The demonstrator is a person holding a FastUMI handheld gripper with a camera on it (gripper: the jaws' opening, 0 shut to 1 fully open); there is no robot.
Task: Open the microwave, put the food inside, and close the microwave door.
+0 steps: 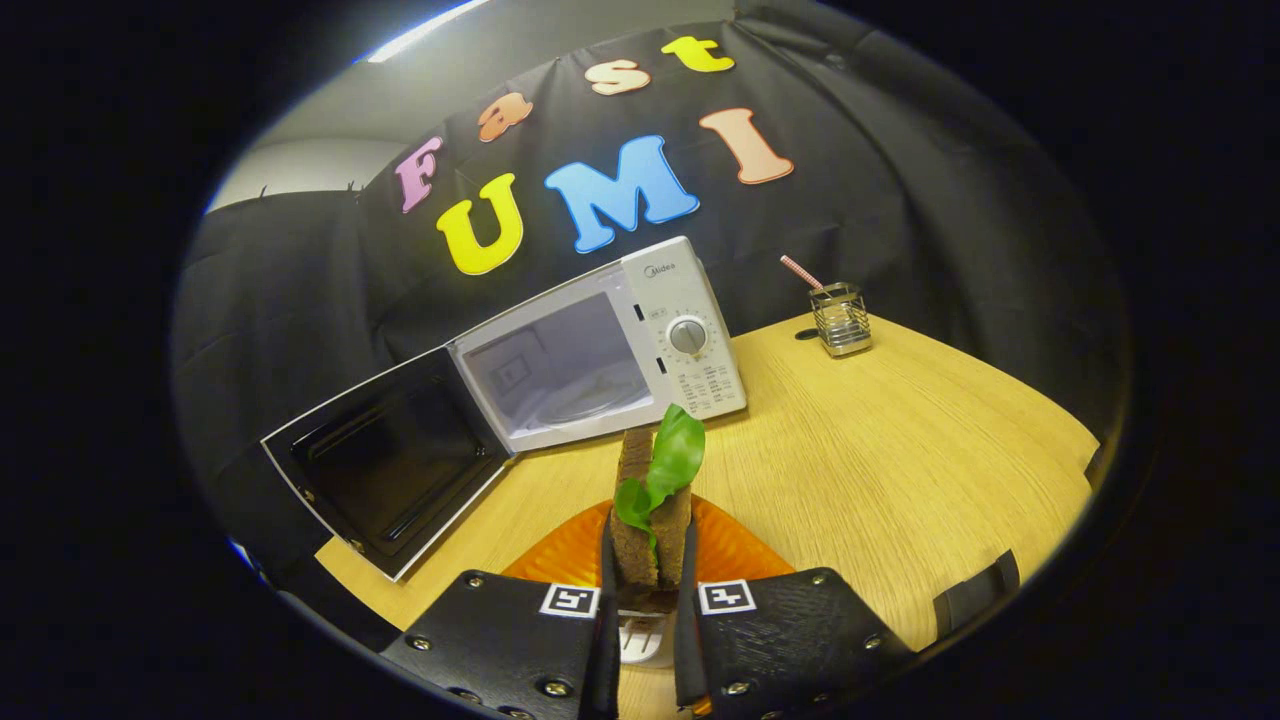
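Gripper view: tongs [648, 590] clamping sandwich [655, 520].

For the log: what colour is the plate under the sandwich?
Orange plate, under the sandwich held by the gripper; gripper view.

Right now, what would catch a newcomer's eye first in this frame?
First the sandwich with a green leaf, standing on edge and pinched between the tongs above an orange plate. Beyond them on the wooden table sits the white microwave, its door swung wide open to the side. Farther back stands a wire holder with a striped straw.
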